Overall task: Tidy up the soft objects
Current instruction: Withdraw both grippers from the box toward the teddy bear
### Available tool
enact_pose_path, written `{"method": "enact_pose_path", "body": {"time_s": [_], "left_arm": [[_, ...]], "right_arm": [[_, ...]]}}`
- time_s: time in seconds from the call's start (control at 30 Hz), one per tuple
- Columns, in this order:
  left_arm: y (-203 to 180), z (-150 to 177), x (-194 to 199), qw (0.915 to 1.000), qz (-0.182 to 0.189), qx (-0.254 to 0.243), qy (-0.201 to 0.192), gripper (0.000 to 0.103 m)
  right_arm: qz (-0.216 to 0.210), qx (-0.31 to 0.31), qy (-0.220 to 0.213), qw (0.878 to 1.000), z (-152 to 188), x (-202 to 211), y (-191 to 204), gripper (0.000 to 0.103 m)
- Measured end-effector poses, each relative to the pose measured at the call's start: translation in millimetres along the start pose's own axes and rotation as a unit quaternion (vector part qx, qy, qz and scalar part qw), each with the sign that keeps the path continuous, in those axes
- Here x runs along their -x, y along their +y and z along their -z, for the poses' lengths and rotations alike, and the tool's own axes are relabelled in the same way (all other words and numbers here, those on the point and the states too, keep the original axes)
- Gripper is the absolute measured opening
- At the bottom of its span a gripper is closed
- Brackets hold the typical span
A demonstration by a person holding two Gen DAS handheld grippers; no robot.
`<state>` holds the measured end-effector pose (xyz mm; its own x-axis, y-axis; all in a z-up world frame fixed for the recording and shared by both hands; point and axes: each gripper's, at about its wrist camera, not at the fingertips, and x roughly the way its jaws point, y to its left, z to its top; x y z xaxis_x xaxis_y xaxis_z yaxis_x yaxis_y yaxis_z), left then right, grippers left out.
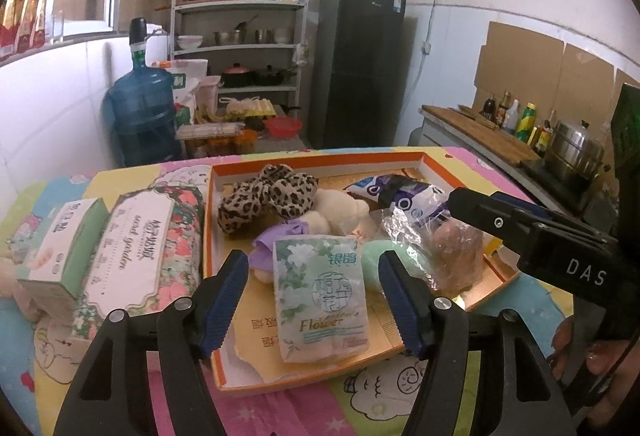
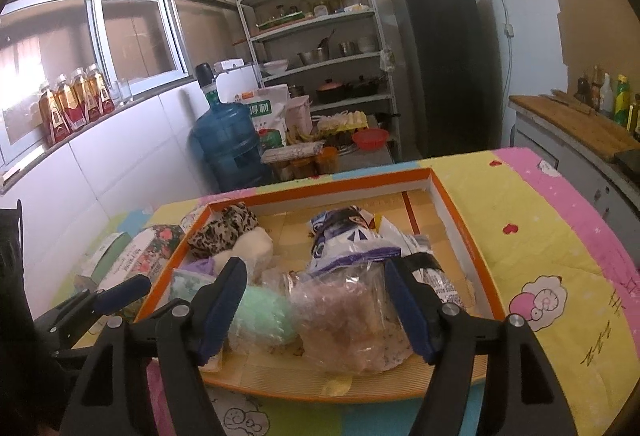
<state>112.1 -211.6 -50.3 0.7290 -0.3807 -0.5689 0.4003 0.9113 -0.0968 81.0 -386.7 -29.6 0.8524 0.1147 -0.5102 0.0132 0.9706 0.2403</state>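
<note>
1. Left wrist view: the left gripper (image 1: 312, 300) stands wide open and holds nothing. The tissue pack (image 1: 320, 296) lies flat in the orange tray (image 1: 444, 166), between and just below the blue pads, its long side running away from the camera.
2. Right wrist view: the right gripper (image 2: 316, 310) is also wide open and empty, over the clear plastic bag (image 2: 344, 320) in the tray's near end, the green sponge (image 2: 262, 322) just left. Each hand seems nearest its own item.
</note>
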Motion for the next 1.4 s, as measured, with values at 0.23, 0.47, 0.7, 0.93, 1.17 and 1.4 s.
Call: {"method": "enact_pose_path", "body": {"time_s": [0.23, 0.47, 0.7, 0.93, 1.17, 1.4], "left_arm": [[10.5, -1.2, 18.9, 0.9999, -0.002, 0.004, -0.015, 0.069], [23.3, -0.3, 41.7, 0.9994, -0.009, 0.01, -0.031, 0.069], [41.8, -0.3, 61.6, 0.9987, -0.018, 0.02, -0.043, 0.069], [61.7, 2.8, 80.5, 0.9976, -0.031, 0.029, -0.054, 0.069], [82.9, 6.3, 96.0, 0.9962, -0.048, 0.039, -0.061, 0.069], [107.0, 11.5, 109.9, 0.9951, -0.055, 0.05, -0.065, 0.069]], "right_arm": [[0.003, 0.004, -0.004, 1.0, -1.1, 8.6, 10.4, 0.071], [-0.001, 0.012, -0.014, 1.0, -3.3, 19.5, 28.6, 0.071], [-0.009, 0.022, -0.016, 1.0, -3.2, 25.4, 50.1, 0.071], [-0.014, 0.031, -0.018, 0.999, -2.0, 29.4, 69.2, 0.071], [-0.024, 0.043, -0.015, 0.999, 1.8, 32.5, 92.3, 0.071], [-0.034, 0.056, -0.01, 0.998, 6.5, 30.7, 117.7, 0.071]]}}
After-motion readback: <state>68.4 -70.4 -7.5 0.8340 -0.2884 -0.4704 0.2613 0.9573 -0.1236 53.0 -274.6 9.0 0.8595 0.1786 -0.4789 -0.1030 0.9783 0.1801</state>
